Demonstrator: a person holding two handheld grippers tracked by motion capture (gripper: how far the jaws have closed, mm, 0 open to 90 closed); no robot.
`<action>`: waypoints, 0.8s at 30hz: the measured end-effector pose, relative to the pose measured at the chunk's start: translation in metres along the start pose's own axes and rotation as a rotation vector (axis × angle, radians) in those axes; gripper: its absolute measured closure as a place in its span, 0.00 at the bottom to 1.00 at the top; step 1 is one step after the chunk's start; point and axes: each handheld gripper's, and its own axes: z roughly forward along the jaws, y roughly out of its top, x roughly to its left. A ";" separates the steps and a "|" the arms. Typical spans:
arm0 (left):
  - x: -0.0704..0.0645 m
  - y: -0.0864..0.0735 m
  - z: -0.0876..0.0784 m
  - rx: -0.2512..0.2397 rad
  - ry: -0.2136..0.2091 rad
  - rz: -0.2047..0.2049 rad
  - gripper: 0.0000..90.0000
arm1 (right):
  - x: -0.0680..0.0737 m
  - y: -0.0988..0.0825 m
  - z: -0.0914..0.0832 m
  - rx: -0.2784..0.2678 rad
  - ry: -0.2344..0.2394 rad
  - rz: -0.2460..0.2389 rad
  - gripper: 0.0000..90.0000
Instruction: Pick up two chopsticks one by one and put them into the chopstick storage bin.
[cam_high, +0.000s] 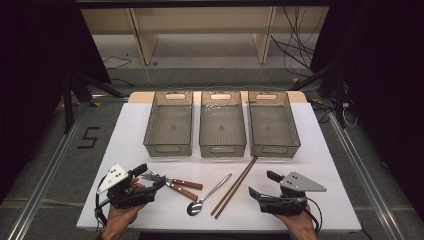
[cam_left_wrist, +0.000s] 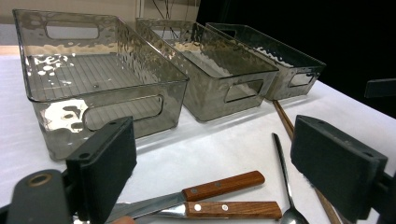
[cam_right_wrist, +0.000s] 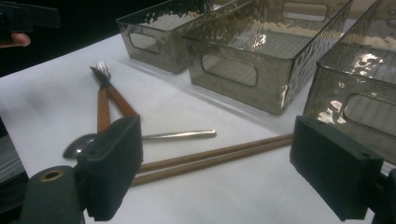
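high view: left gripper stood with jaws apart by the knife and fork on the bench, right gripper likewise apart, holding nothing, beside the chopsticks. left gripper view: wooden handles looked grippy, blades slick. right gripper view: chopsticks light, stiff; best taken mid-length.

The left gripper covers the blade ends of the two wooden-handled utensils from above, the left gripper view cuts off the spoon bowl at the bottom edge, and the chopsticks slip behind a jaw.
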 end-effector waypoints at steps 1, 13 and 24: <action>0.000 0.000 0.000 0.000 0.000 0.001 0.15 | 0.000 0.000 0.000 0.003 0.001 -0.001 0.20; 0.001 0.001 -0.001 -0.004 0.002 -0.004 0.15 | -0.003 0.009 0.004 0.099 0.047 -0.088 0.21; 0.002 0.001 0.000 -0.005 0.002 -0.004 0.15 | -0.004 0.043 0.022 0.342 0.170 -0.338 0.26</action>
